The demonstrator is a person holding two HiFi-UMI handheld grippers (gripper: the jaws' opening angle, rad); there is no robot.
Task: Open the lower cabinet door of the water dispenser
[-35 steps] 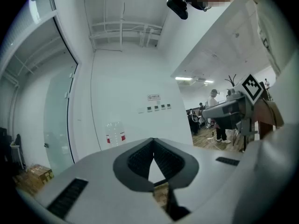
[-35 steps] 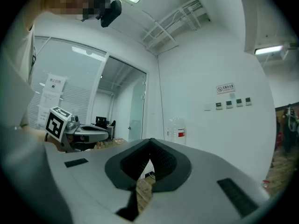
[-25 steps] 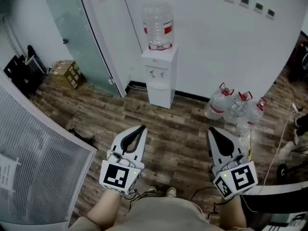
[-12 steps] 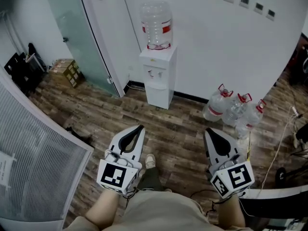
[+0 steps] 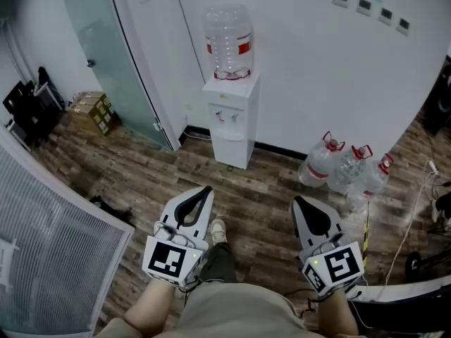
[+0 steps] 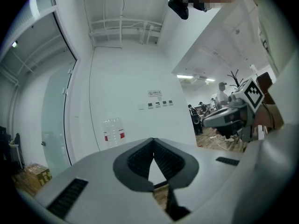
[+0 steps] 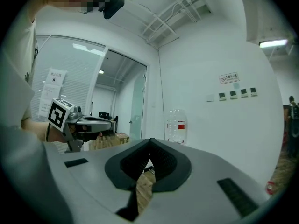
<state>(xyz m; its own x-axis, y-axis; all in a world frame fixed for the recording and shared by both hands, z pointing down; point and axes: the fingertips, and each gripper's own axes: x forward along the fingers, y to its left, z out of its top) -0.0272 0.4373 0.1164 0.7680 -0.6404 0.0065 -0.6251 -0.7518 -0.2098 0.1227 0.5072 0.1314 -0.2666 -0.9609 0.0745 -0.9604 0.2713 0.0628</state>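
The lower cabinet door (image 5: 230,148) is shut, at the bottom of the white water dispenser (image 5: 230,111), which stands against the wall with a big bottle (image 5: 228,41) on top. The left gripper (image 5: 206,189) and the right gripper (image 5: 301,202) are well apart from it, and both have their jaws pressed together with nothing between them. Three water jugs (image 5: 345,169) sit on the wooden floor (image 5: 261,196) to the right of the dispenser.

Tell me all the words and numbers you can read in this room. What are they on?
No text here can really be read.
Wall sign: too small to read.
Red label on the water bottle: no words legible.
Sheet of paper: print blurred.
Cardboard box: print too small.
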